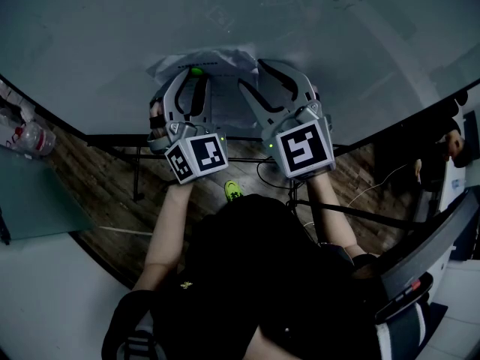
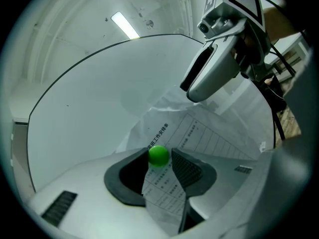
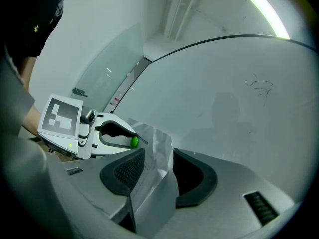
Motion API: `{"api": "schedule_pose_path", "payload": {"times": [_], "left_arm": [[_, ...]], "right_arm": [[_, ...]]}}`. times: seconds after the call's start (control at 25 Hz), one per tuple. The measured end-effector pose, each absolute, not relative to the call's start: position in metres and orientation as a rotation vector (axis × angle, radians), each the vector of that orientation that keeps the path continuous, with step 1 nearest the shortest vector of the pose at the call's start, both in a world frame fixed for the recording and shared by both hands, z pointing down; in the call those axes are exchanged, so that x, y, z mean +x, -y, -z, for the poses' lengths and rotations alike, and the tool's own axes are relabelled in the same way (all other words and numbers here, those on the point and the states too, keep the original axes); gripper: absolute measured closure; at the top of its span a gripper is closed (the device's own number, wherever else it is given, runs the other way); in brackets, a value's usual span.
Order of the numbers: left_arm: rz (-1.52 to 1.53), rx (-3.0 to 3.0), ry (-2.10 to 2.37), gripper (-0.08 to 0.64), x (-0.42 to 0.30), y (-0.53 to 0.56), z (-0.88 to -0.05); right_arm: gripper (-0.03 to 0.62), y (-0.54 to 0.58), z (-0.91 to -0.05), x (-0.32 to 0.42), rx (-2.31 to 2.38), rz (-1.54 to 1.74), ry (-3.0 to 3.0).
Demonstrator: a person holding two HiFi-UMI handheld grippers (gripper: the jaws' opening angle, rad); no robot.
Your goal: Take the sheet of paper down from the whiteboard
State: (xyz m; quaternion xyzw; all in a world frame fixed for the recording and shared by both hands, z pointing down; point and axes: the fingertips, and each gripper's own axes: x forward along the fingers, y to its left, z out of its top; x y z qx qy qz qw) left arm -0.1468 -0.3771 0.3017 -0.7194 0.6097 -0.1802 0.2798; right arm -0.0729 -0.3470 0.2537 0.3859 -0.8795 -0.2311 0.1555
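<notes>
Left gripper [image 1: 196,79] has its jaws drawn in on the green magnet [image 2: 159,155], a pad against either side of it, and the sheet of paper [image 2: 202,133] runs down between those same jaws. Right gripper [image 3: 158,157] sits just beside it, jaws apart, a crumpled fold of the sheet standing loose in the gap. The paper lies creased against the whiteboard [image 2: 94,93], pinned under that magnet.
</notes>
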Motion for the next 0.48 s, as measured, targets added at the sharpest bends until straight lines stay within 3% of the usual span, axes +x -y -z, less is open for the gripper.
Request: {"api": "schedule_pose_path", "payload": {"times": [0.48], "left_arm": [[0.468,-1.937,-1.616,0.413,-0.1475,0.3718,-0.2996]], "right_arm": [[0.405,0.3466,-0.2472,-0.0773,1.098,0.696,2.518]]}}
